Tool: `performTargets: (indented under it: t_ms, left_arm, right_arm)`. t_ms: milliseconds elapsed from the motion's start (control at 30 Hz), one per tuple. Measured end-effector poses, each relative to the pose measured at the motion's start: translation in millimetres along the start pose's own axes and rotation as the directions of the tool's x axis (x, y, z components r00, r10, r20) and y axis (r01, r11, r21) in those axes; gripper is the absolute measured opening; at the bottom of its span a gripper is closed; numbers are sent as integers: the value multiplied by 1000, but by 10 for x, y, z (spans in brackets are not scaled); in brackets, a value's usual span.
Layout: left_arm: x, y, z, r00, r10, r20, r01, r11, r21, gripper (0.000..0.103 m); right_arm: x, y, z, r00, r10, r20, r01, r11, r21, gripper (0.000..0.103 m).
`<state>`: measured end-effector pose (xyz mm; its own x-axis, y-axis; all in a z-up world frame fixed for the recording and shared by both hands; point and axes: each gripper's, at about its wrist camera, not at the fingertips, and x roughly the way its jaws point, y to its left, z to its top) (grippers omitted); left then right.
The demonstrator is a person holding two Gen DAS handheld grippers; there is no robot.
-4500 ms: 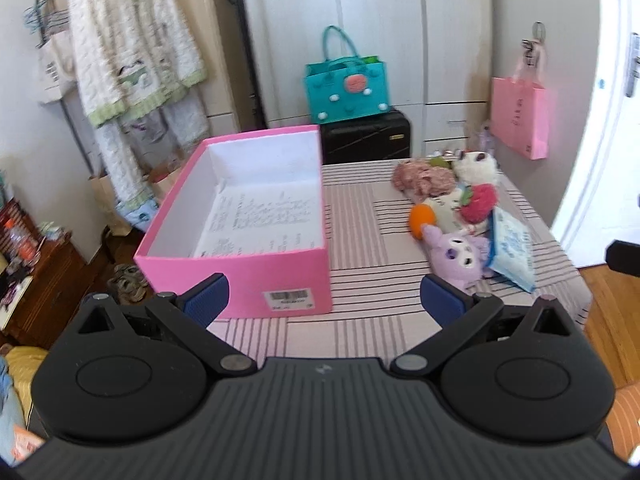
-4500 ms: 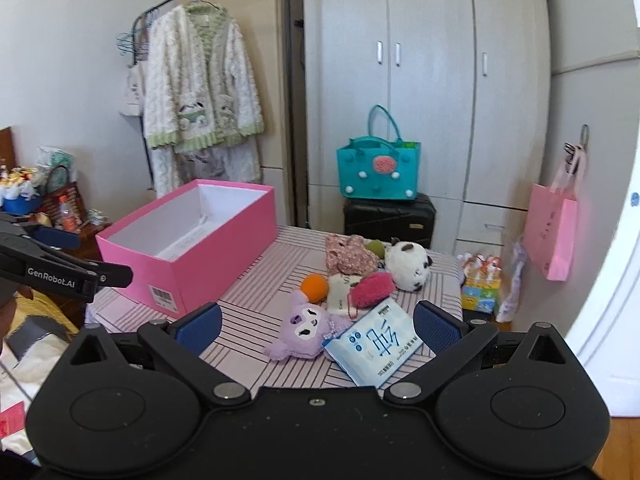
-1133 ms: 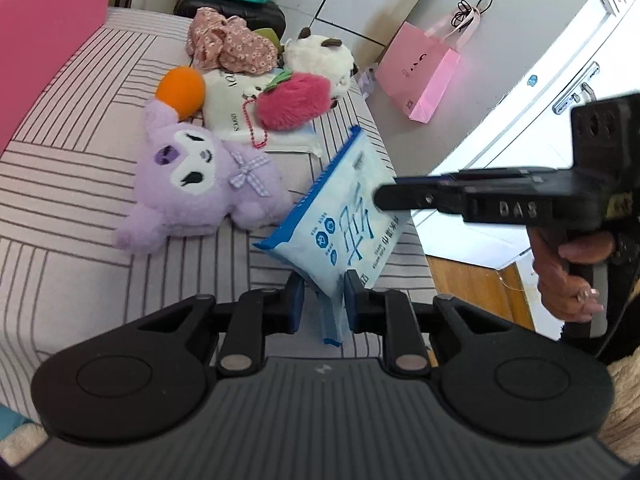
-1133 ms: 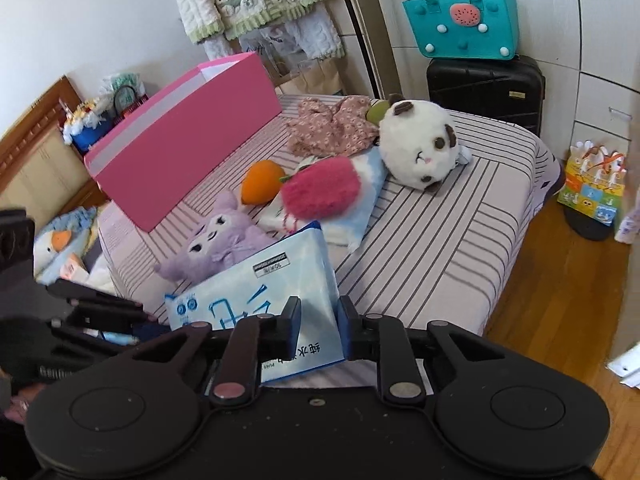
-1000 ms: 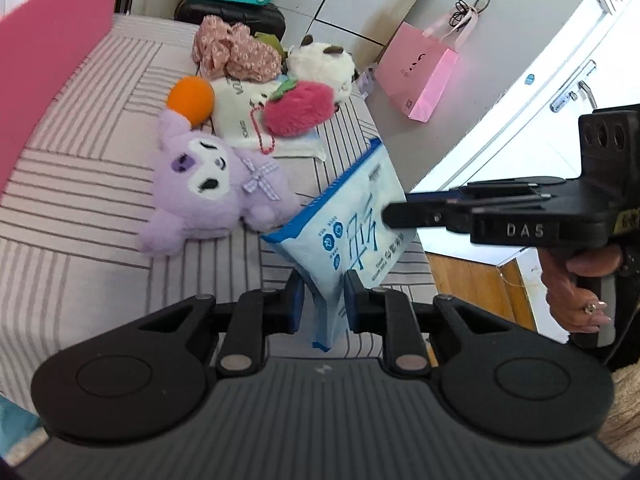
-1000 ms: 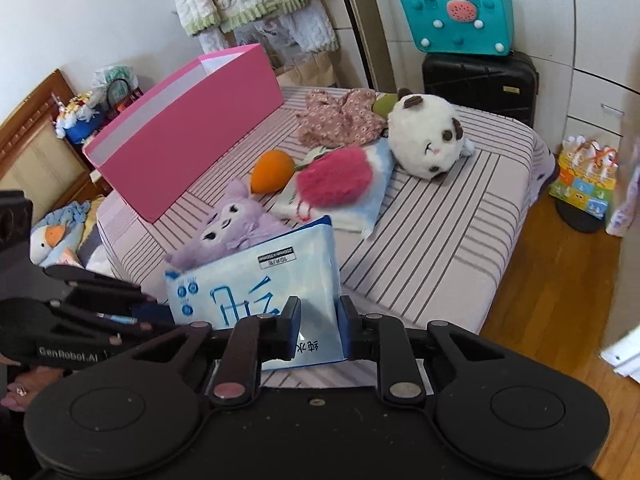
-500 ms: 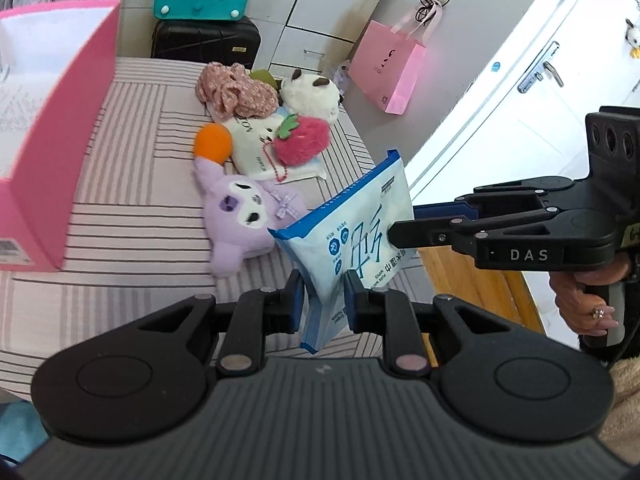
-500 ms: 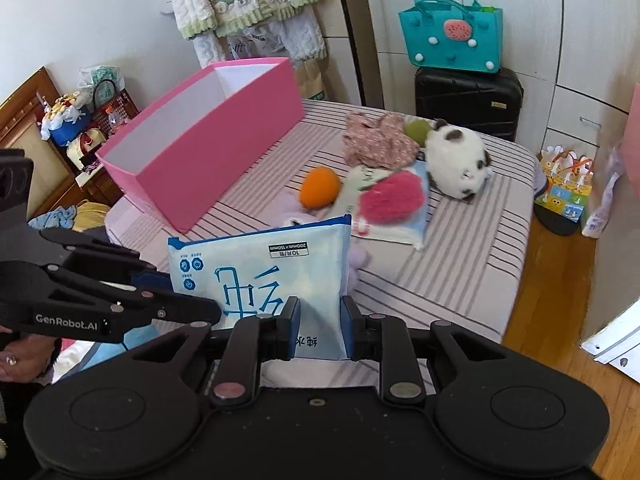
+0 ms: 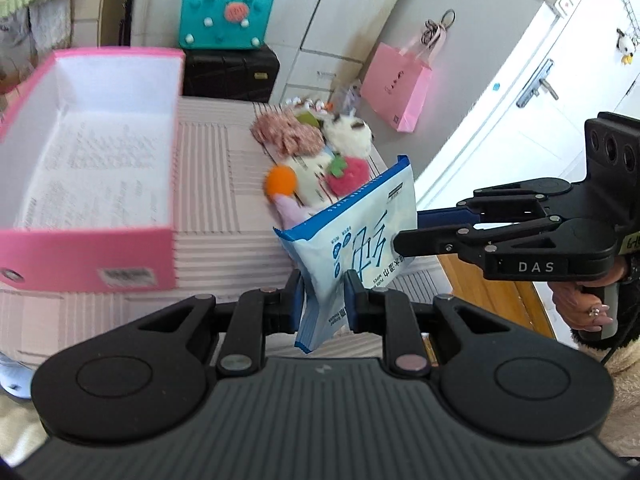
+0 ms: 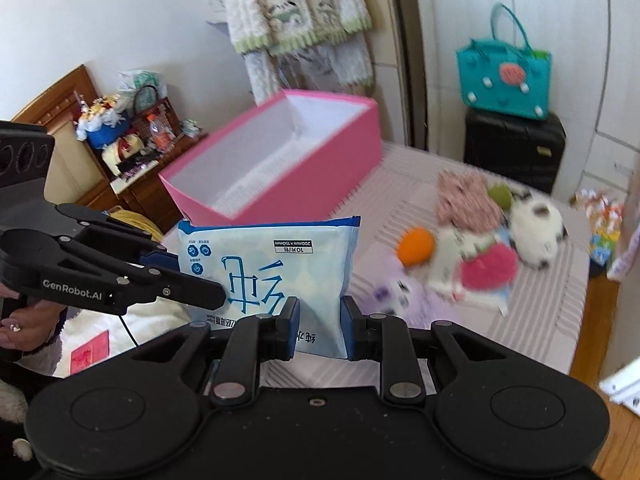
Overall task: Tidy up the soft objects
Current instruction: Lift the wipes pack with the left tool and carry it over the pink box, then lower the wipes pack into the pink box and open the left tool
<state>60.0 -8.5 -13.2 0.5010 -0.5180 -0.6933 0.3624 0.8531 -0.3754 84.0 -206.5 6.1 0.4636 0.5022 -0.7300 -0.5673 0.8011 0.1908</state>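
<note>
Both grippers hold the same blue and white pack of wipes. The left gripper pinches one bottom corner of the pack between its two blue pads. The right gripper pinches the other bottom corner the same way. So both sets of jaws are squeezed tight on the pack, and the pack hangs up in the air above the striped table.

The pink box sits on the table with its top open. From the right wrist camera, the pack is in front of the pink box and lower in the picture, not inside it.

The soft toys lie in a pile on the table, off to the side of the pink box. There is an orange ball, a red fuzzy strawberry, a purple bunny, a white and black panda and a pink flowery cloth. They look blurry.

Behind the pink box, a teal bag sits on a black suitcase.
</note>
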Motion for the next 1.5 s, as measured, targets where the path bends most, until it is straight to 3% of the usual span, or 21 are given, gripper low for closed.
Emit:
performTargets:
  t_ms: [433,600,800,1033,1167,1367,1500]
  left_arm:
    - [-531,617,470,992,49,117,-53,998,25,20]
    - [-522,931,705,986,82,147,-82,997,-4,20]
    - [-303,1303,1115,980,135,147,-130,990,-46,22]
    - [120,1759,1526,980,191,62,-185,979,-88,24]
    - [334,1966,1712,968,250,28,-246,965,-93,24]
    - [678,2168,1865,963,254,-93,-262,962,-83,24]
    - [734,2266,1866,963,229,-143,-243,966,-86,24]
  right_arm:
    - [346,398,755,990,26,139,-11,994,-112,28]
    - [645,315,1095,988,46,146,-31,994,-107,28]
    - [1079,150,1446,988,45,148,-35,997,-65,20]
    - [1710,-53,1825,998,11,69,-11,1000,7,20]
    - [2033,-96,1941,999,-32,26,32,999,27,21]
    - [2239,-37,1881,992,-123,-22,122,992,-12,21]
    - [2281,19,1890,991,-124,-45,122,991,-49,21]
